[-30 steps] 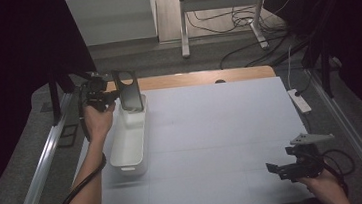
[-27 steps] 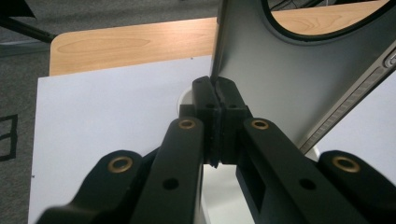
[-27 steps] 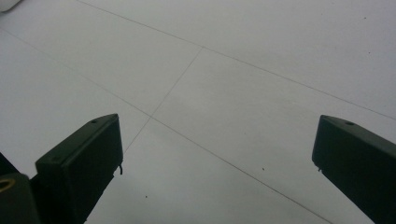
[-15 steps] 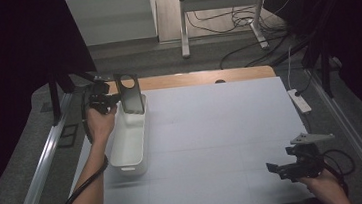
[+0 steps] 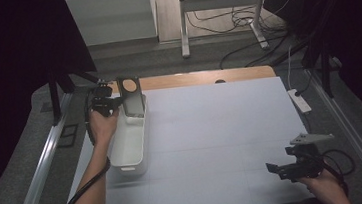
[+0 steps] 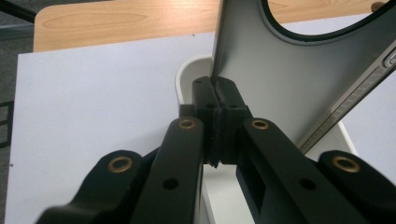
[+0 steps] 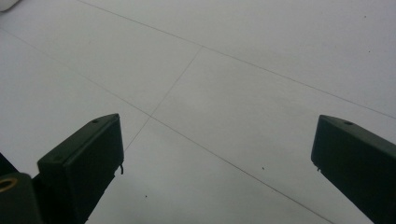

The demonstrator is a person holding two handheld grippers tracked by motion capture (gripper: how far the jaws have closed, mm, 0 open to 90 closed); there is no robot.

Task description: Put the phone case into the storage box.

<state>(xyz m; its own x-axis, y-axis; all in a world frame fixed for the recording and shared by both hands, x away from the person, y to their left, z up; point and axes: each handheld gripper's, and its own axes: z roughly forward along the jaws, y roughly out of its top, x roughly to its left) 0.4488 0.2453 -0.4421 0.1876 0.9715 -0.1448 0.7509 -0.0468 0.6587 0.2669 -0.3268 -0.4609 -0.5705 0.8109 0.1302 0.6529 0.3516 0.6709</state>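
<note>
Left hand-held gripper (image 5: 117, 102) still clamping grey plate (image 5: 131, 95), barely shifted over white tray (image 5: 130, 159)

Left forearm (image 5: 93, 191) extends from the bottom edge up along the left side, hand (image 5: 103, 127) wrapped around the left gripper (image 5: 117, 102) at the far end of its reach. Its jaws are clamped together, pads pressed flat against each other on a thin edge, seen close in the left gripper view (image 6: 215, 116). Right hand (image 5: 324, 188) sits low at the near right, holding the right gripper (image 5: 278, 169) pointed leftward. Its jaws stand wide apart, nothing between them (image 7: 219, 154).
</note>
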